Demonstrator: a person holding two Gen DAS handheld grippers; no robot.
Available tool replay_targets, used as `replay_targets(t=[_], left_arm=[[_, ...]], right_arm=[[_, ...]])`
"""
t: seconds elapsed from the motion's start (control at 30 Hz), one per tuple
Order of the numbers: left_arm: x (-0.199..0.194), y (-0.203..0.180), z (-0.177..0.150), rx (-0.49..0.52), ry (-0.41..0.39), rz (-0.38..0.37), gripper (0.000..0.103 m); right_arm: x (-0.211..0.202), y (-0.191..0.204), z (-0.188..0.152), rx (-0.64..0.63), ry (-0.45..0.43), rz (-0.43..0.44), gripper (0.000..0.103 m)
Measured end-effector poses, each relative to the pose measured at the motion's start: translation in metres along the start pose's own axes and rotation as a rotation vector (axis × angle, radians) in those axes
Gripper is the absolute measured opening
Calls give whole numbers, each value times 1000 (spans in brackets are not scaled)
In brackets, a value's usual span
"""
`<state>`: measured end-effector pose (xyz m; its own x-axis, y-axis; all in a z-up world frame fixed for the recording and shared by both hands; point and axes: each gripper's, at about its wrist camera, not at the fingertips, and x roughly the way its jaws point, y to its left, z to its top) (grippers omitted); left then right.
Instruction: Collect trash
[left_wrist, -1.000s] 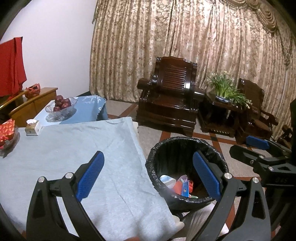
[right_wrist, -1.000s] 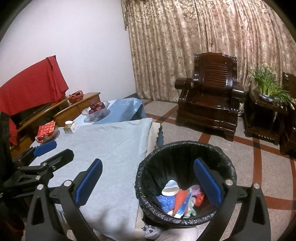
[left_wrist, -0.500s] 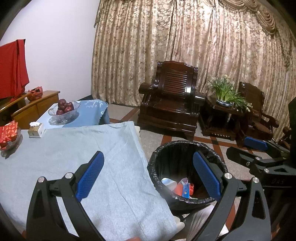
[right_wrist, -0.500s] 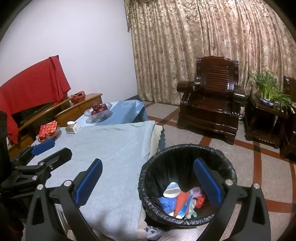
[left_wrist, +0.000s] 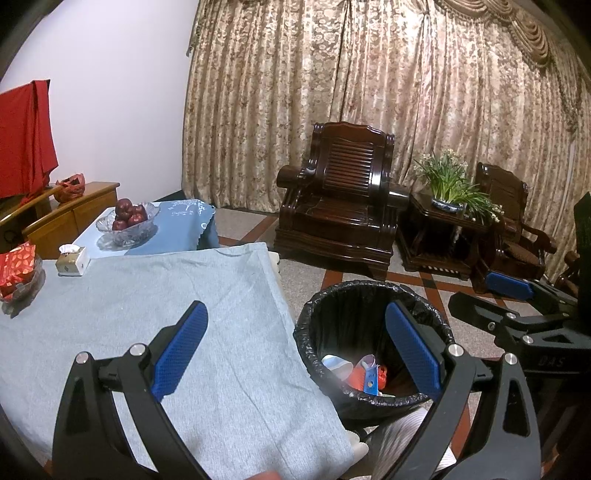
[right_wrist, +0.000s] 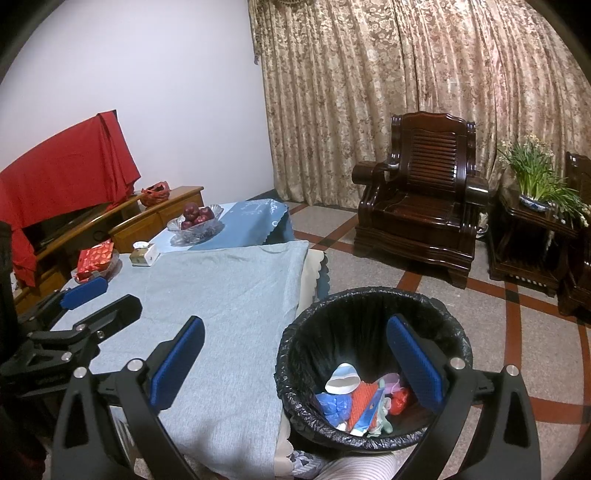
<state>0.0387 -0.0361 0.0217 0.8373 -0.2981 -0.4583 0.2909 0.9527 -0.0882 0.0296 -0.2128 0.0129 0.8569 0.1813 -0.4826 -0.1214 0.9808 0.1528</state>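
trash (right_wrist: 364, 400) sits at the bottom of the black-lined bin (right_wrist: 373, 295) at my 5 o'clock, just beside the counter (right_wrist: 221, 295) edge so pieces drop straight in. i hold the left gripper (left_wrist: 295, 347) and right gripper (right_wrist: 293, 360) with jaws apart and empty, raised above the counter. its cloth looks clear at 11 o'clock, so i judge collecting nearly done.

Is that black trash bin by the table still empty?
No: in the right wrist view the trash bin already holds a heap of crumpled wrappers in white, blue, red and orange at its bottom.
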Motion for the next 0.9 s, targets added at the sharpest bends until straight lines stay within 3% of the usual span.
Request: replay_targets(t=[0.9], left_arm=[[-1, -1, 1, 1, 0, 2, 94]], right_arm=[[-3, -2, 1, 3, 3, -2, 97]])
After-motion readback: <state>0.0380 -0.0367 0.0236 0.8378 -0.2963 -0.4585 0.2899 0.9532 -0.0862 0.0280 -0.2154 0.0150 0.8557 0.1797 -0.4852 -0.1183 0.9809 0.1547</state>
